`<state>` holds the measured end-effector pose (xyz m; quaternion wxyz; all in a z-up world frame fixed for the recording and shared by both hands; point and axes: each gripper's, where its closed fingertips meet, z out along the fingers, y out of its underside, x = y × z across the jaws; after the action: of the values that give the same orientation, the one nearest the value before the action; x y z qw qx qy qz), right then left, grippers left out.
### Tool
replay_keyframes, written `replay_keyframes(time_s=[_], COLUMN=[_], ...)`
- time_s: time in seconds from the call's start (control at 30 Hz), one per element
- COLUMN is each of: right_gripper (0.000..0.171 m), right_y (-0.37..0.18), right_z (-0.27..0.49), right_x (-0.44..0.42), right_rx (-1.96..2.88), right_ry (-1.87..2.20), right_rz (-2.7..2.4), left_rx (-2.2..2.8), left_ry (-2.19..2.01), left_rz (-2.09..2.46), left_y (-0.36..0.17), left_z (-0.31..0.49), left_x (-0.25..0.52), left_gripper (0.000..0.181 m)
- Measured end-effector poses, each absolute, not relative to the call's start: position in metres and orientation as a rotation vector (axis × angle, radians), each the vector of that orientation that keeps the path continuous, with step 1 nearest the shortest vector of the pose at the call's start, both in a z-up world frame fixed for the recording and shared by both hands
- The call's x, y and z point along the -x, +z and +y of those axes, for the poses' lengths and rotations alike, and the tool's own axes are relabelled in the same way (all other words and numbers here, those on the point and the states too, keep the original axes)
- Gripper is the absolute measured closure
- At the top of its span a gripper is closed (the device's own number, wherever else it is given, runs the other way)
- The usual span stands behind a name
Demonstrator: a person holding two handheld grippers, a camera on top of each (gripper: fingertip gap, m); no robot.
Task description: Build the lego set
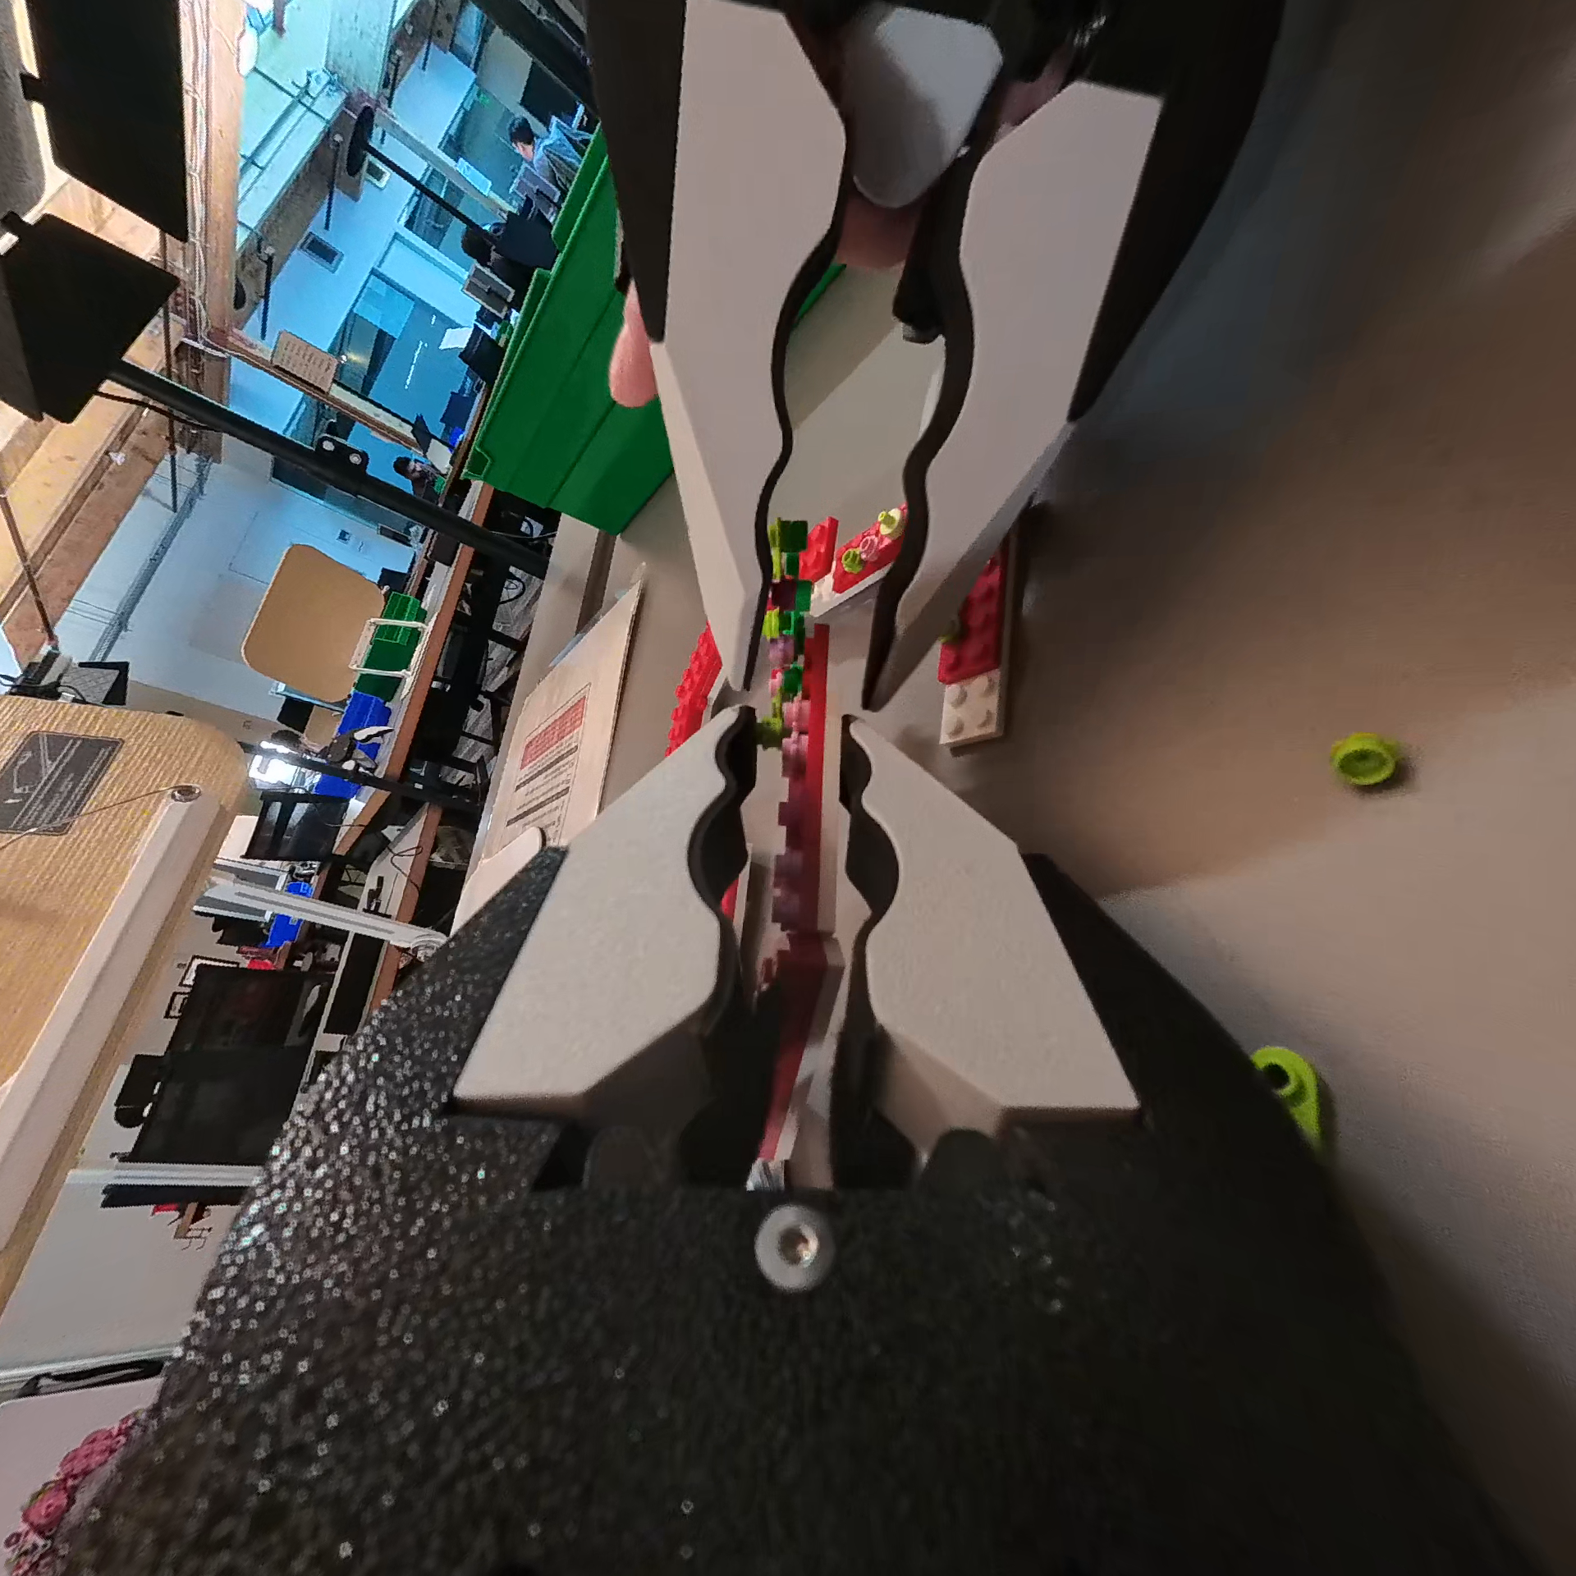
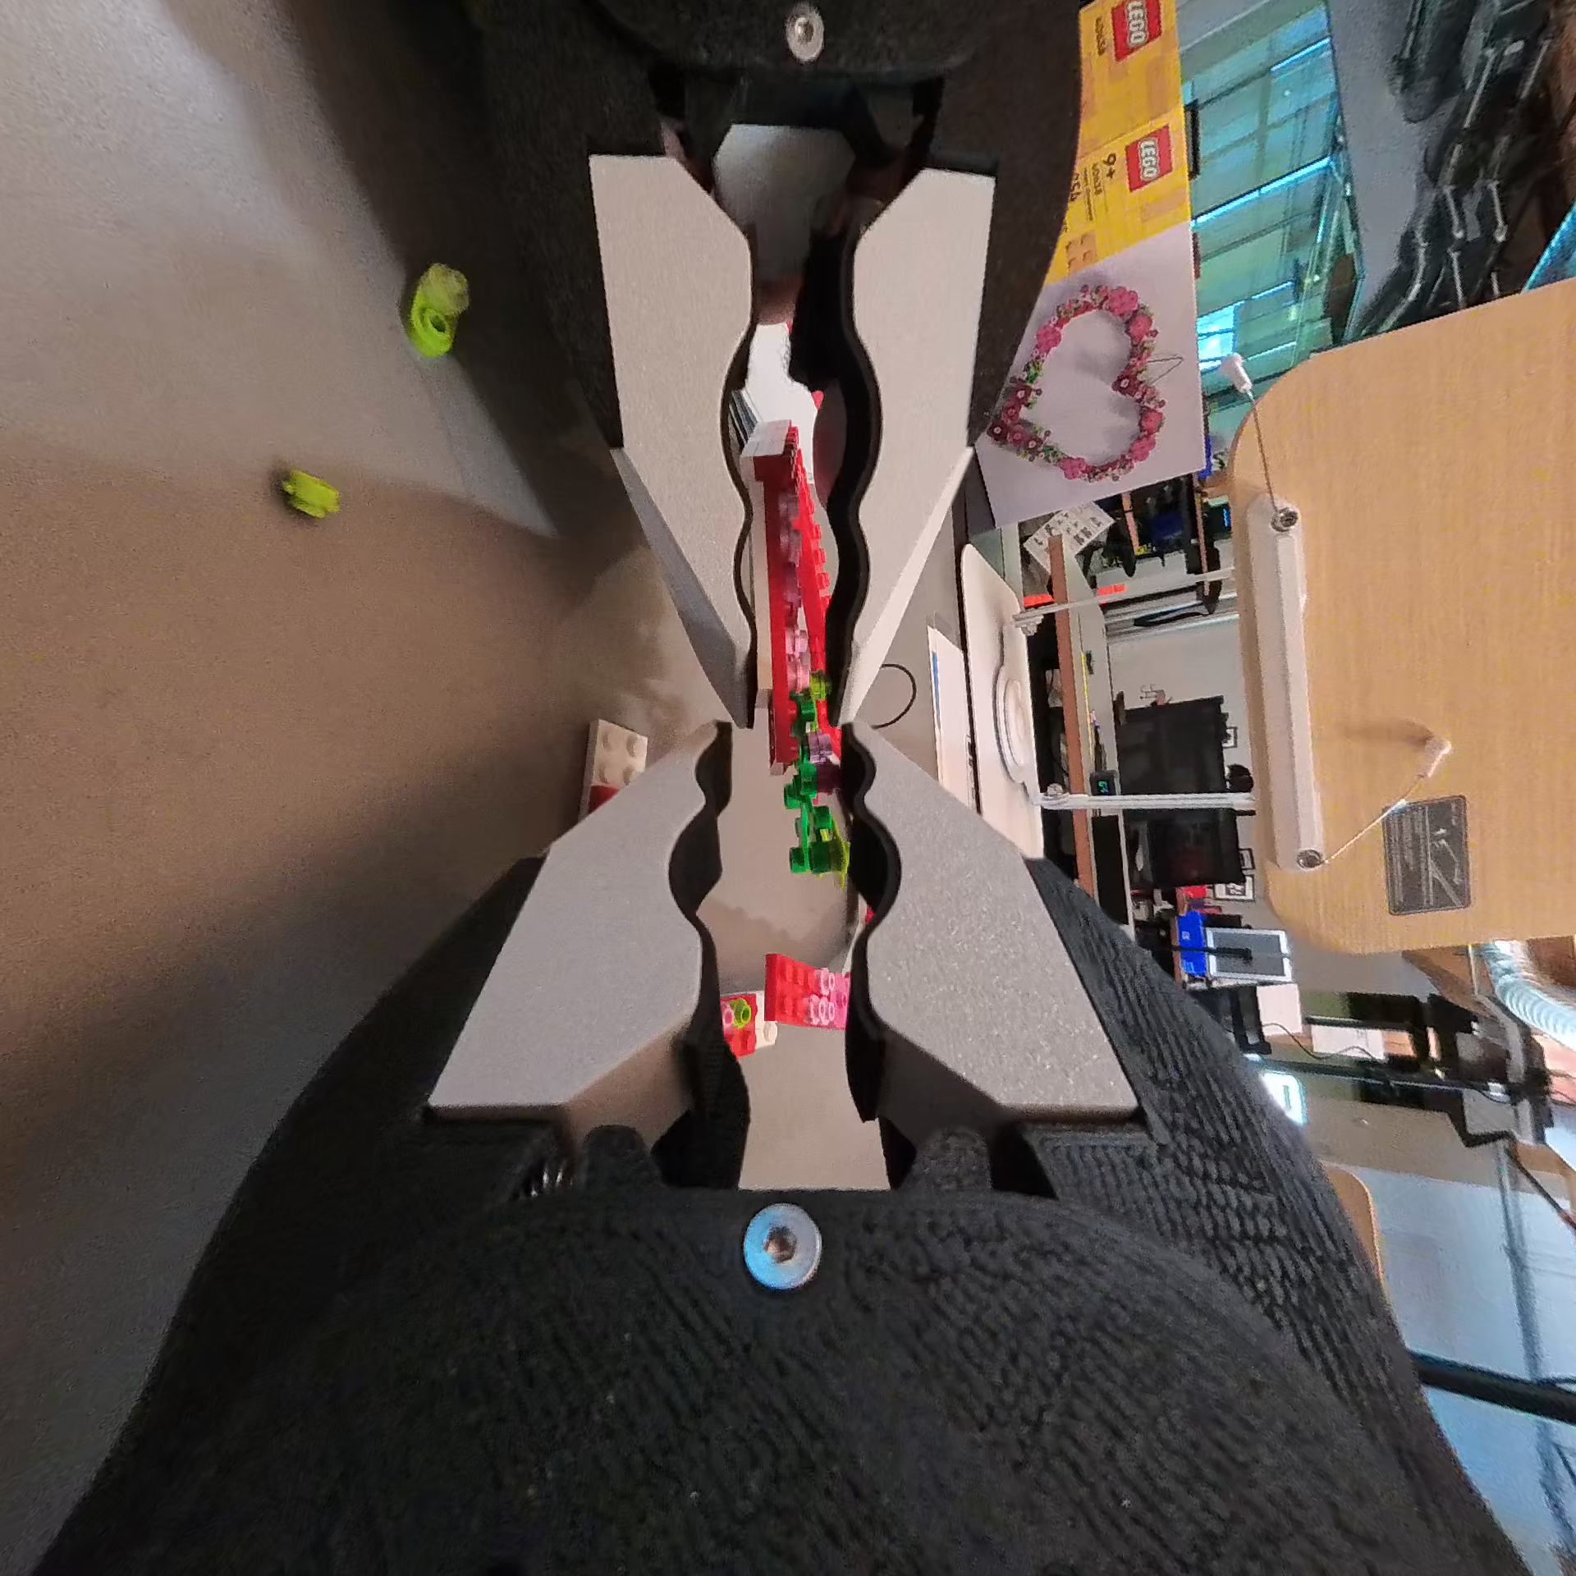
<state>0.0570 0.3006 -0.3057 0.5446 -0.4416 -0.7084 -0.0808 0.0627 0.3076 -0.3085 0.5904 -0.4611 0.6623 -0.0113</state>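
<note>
Red strip [image 2: 797, 588] (pink, green studs).

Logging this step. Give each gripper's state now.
Left gripper: shut on the red lego strip.
Right gripper: cannot be told; strip's end lies between its fingers.

The two grippers, left [image 1: 797, 725] and right [image 2: 785, 733], meet tip to tip, a long brick strip [image 2: 797, 597] running between both. Two loose small pieces [image 1: 1364, 759] [image 1: 1288, 1087] lie on the table [image 1: 1279, 597] to the right, well apart.

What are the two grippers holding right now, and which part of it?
Both hold one red lego strip: the left gripper around its near end, the right gripper by its green-leaved end.
</note>
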Motion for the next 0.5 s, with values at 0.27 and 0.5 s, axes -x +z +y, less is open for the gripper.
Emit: replay_keyframes(time_s=[0.27, 0.5], right_gripper=[0.158, 0.161], right_y=[-0.3035, -0.3039], right_z=[0.3009, 0.2998], right_x=[-0.0604, -0.0603], right_rx=[1.075, 1.104], right_ry=[-0.161, -0.104], right_rz=[-1.652, -1.637], left_rx=[1.072, 1.069], left_ry=[-0.035, -0.021], left_rz=[1.541, 1.549], left_y=[-0.308, -0.3094], left_z=[0.3068, 0.3065], left_x=[-0.0629, -0.0635], left_gripper=[0.165, 0.165])
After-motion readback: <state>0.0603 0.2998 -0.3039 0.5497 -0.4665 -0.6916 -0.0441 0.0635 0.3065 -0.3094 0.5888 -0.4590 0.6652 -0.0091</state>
